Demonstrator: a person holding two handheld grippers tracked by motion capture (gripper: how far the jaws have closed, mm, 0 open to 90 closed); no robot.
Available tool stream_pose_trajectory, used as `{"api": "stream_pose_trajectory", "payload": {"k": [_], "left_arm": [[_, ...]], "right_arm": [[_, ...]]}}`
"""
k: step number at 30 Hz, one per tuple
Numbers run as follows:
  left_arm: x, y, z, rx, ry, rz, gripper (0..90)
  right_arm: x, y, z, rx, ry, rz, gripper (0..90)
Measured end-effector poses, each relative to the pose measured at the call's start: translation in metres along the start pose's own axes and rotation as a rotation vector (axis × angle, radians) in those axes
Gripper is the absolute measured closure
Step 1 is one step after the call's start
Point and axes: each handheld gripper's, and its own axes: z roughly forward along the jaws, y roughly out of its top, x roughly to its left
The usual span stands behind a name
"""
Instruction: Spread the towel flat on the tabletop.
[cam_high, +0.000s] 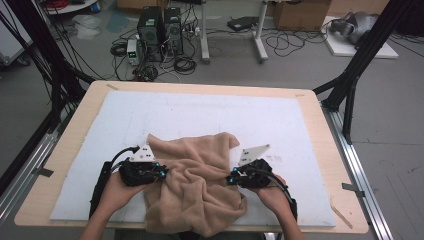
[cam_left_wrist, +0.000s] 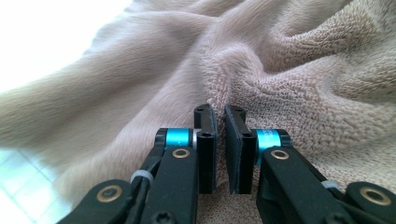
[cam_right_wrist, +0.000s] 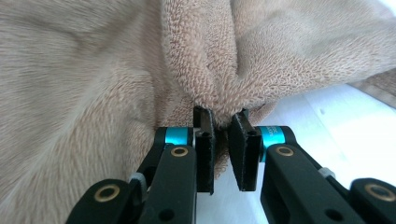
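At the near edge of the counter two forearms come in, and a gripper is held in each hand. The left hand holds the left gripper at the left side of a tan towel; the right hand holds the right gripper at its right side. The towel lies crumpled on a white mat that covers most of the counter, and its near edge hangs over the counter's near edge.

In the left gripper view the fingers are seen drawn almost together, with only a thin gap left, and a ridge of the towel rises right at their tips; whether cloth is pinched between them cannot be told. In the right gripper view the fingers are clamped on a bunched fold of the towel, which is gathered between their tips, with the white mat seen just beside it.

Farther off, the mat lies bare up to the far edge of the counter. Beyond that, on the floor, two computer towers are seen among tangled cables, with cardboard boxes near the back
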Motion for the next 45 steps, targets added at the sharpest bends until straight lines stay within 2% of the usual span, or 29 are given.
{"api": "stream_pose_trajectory", "payload": {"k": [3,6,11,15,16,17,19,21,23,26,30,31,33,35,36,37,38,41,43,45], "left_arm": [[-0.005,0.001,-0.006,-0.033,-0.006,0.004,83.9],[-0.013,0.001,-0.011,-0.036,-0.001,0.029,84.2],[-0.021,-0.006,-0.023,-0.049,-0.017,0.038,84.3],[-0.025,-0.016,-0.031,-0.054,-0.034,0.021,84.3],[-0.028,-0.020,-0.036,-0.052,-0.059,0.019,84.1],[-0.029,-0.020,-0.038,-0.047,-0.074,0.024,83.9],[-0.028,-0.019,-0.043,-0.058,-0.085,0.022,80.0],[-0.027,-0.017,-0.046,-0.067,-0.088,0.018,73.1],[-0.020,-0.008,-0.054,-0.100,-0.071,0.013,66.1],[-0.008,0.003,-0.057,-0.124,-0.048,0.007,61.2],[0.012,0.015,-0.049,-0.154,-0.020,-0.019,56.2],[0.017,0.017,-0.045,-0.150,-0.010,-0.016,54.9],[0.025,0.017,-0.033,-0.128,0.037,0.007,52.1],[0.030,0.017,-0.028,-0.111,0.047,0.010,48.8],[0.040,0.016,-0.018,-0.100,0.045,-0.011,48.6],[0.040,0.016,-0.018,-0.100,0.045,-0.011,47.3],[0.050,0.015,-0.010,-0.094,0.051,-0.033,46.5],[0.064,0.012,0.002,-0.073,0.034,-0.079,46.4],[0.072,0.009,0.012,-0.042,0.032,-0.109,46.4],[0.075,0.007,0.020,-0.014,0.039,-0.114,46.7]], "right_arm": [[0.011,-0.008,-0.024,-0.032,-0.018,0.008,81.5],[0.024,-0.015,-0.043,-0.057,-0.034,0.006,83.1],[0.042,-0.023,-0.056,-0.045,-0.038,-0.020,83.7],[0.043,-0.024,-0.055,-0.024,-0.022,-0.020,83.8],[0.044,-0.023,-0.053,-0.020,0.006,-0.029,81.8],[0.044,-0.022,-0.053,-0.020,-0.002,-0.031,79.3],[0.040,-0.021,-0.056,-0.053,-0.010,-0.018,71.1],[0.034,-0.019,-0.061,-0.093,-0.022,0.007,68.2],[0.027,-0.016,-0.065,-0.119,-0.039,0.023,63.3],[0.015,-0.011,-0.068,-0.146,-0.047,0.049,59.7],[0.000,-0.006,-0.064,-0.141,-0.100,0.085,52.0],[-0.005,-0.006,-0.061,-0.137,-0.111,0.091,50.0],[-0.013,-0.008,-0.053,-0.123,-0.152,0.099,47.2],[-0.022,-0.012,-0.044,-0.110,-0.174,0.123,41.6],[-0.026,-0.014,-0.039,-0.114,-0.181,0.136,40.5],[-0.030,-0.017,-0.035,-0.116,-0.182,0.155,37.9],[-0.035,-0.020,-0.030,-0.120,-0.192,0.172,34.7],[-0.045,-0.027,-0.019,-0.108,-0.198,0.214,34.3],[-0.049,-0.029,-0.013,-0.082,-0.199,0.217,34.8],[-0.049,-0.030,-0.009,-0.066,-0.197,0.218,37.5]]}}
